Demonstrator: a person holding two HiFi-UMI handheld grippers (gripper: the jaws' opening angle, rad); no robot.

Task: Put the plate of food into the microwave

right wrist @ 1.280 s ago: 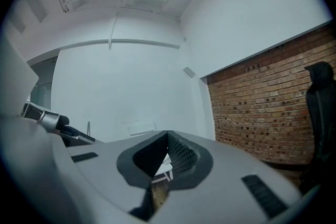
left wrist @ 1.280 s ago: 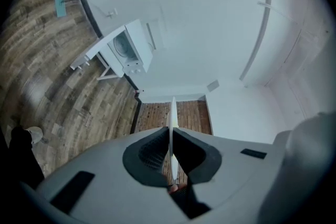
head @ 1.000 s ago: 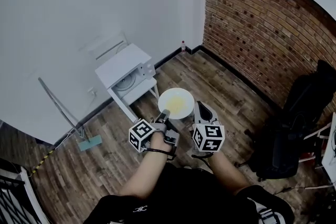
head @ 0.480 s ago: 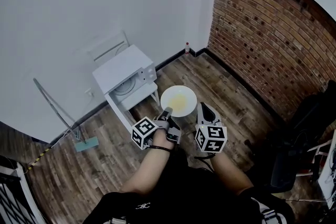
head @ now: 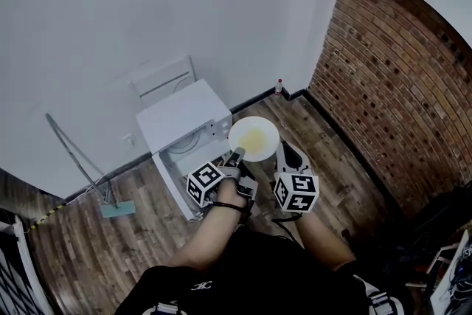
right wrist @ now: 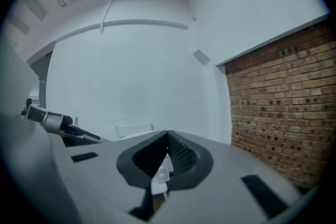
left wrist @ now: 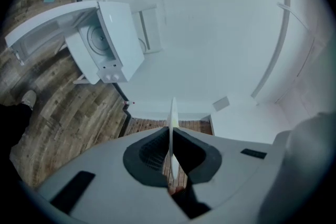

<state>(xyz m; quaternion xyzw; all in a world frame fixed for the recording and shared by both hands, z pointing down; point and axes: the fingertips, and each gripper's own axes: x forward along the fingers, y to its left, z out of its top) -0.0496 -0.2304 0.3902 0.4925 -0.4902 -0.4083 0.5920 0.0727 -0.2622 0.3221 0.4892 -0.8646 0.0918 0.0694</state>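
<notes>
A white plate (head: pixel 254 138) with yellowish food is held level above the floor, just right of the white microwave (head: pixel 177 114). My left gripper (head: pixel 236 156) is shut on the plate's near rim. In the left gripper view the plate (left wrist: pixel 172 113) shows edge-on, pinched between the dark pads. The microwave (left wrist: pixel 113 39) stands there with its door (left wrist: pixel 42 34) swung open and the turntable in sight. My right gripper (head: pixel 287 151) hovers just right of the plate, apart from it. In the right gripper view the right gripper (right wrist: pixel 168 137) has its jaws together with nothing gripped.
A brick wall (head: pixel 398 99) runs along the right and a white wall stands behind the microwave. A small bottle (head: pixel 279 86) sits in the corner. A long-handled mop with a teal head (head: pixel 118 209) lies at the left. A white rack (head: pixel 166 79) stands behind the microwave.
Both grippers and the plate have come closer to the microwave; the plate now hangs beside its front right corner. The dark chair at the right has left the view.
</notes>
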